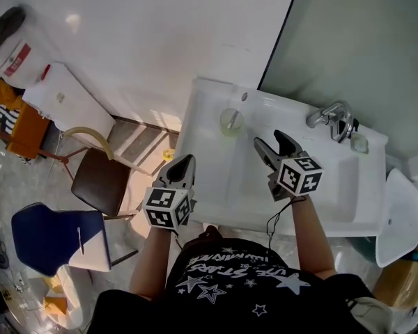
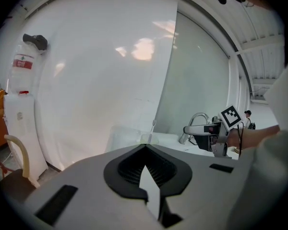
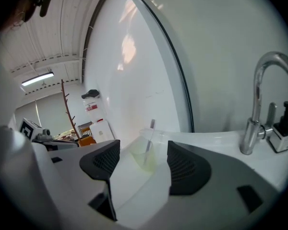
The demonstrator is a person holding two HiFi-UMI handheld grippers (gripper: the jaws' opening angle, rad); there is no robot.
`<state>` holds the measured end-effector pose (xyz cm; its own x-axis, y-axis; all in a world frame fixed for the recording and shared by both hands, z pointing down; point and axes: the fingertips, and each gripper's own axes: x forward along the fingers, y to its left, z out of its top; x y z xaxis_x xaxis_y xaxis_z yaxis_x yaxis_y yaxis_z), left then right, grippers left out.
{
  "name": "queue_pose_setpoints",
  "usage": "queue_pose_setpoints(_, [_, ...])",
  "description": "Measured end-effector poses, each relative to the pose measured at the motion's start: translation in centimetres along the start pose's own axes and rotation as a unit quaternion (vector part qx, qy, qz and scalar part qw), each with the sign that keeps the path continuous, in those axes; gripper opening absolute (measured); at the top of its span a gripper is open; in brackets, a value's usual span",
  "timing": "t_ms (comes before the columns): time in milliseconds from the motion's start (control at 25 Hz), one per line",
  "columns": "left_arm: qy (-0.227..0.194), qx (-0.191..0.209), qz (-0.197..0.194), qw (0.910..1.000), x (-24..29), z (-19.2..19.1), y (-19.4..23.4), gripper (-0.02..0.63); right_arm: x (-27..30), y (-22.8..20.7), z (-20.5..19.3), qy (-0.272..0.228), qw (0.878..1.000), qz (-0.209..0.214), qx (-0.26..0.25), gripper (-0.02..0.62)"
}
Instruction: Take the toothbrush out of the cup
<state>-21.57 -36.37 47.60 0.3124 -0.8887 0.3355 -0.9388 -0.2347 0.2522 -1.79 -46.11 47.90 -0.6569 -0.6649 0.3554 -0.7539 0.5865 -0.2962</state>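
Observation:
A pale translucent cup (image 1: 231, 122) stands on the back left rim of the white sink (image 1: 209, 186), with a thin toothbrush (image 1: 234, 117) upright in it. My right gripper (image 1: 269, 139) hovers open over the basin, to the right of the cup and apart from it. In the right gripper view the cup (image 3: 145, 158) and toothbrush (image 3: 150, 133) sit ahead between the open jaws of the right gripper (image 3: 144, 150). My left gripper (image 1: 184, 161) is shut and empty above the sink's left edge. In its own view the left gripper (image 2: 145, 148) points at the faintly seen cup (image 2: 147, 138).
A chrome faucet (image 1: 329, 114) and a small soap pump (image 3: 281, 128) stand at the sink's back right. Left of the sink are a brown chair (image 1: 101, 181), a blue chair (image 1: 52, 235) and a water dispenser (image 2: 20, 104). A white curved fixture (image 1: 398, 214) is at the right.

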Motion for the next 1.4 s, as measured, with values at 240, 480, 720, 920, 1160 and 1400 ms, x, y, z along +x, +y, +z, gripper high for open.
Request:
queue_pose_setpoints(240, [-0.002, 0.005, -0.014, 0.9999, 3.1, 1.5, 2.3, 0.015, 5.4, -0.5, 1.3, 0.021, 0.999, 0.020, 0.013, 0.307])
queue_pose_setpoints(480, [0.003, -0.003, -0.017, 0.9998, 5.9, 2.0, 4.1, 0.015, 9.4, -1.4, 1.5, 0.029, 0.997, 0.033, 0.056, 0.264])
queue_pose_setpoints(720, [0.013, -0.006, -0.021, 0.9997, 8.7, 2.1, 5.0, 0.015, 12.9, -2.4, 1.4, 0.034, 0.998, 0.037, 0.045, 0.245])
queue_pose_setpoints(920, [0.032, -0.016, -0.028, 0.9990, 9.8, 1.1, 5.3, 0.015, 14.1, -2.4, 0.5, 0.030, 0.997, 0.052, 0.054, 0.236])
queue_pose_setpoints(1160, [0.047, -0.020, -0.032, 0.9982, 10.9, 0.1, 5.7, 0.015, 15.4, -2.8, 0.3, 0.016, 0.998, 0.054, 0.043, 0.172])
queue_pose_setpoints(1400, [0.058, -0.018, -0.038, 0.9974, 11.0, -0.6, 5.4, 0.015, 15.7, -2.5, 0.6, 0.002, 0.998, 0.058, 0.034, 0.057])
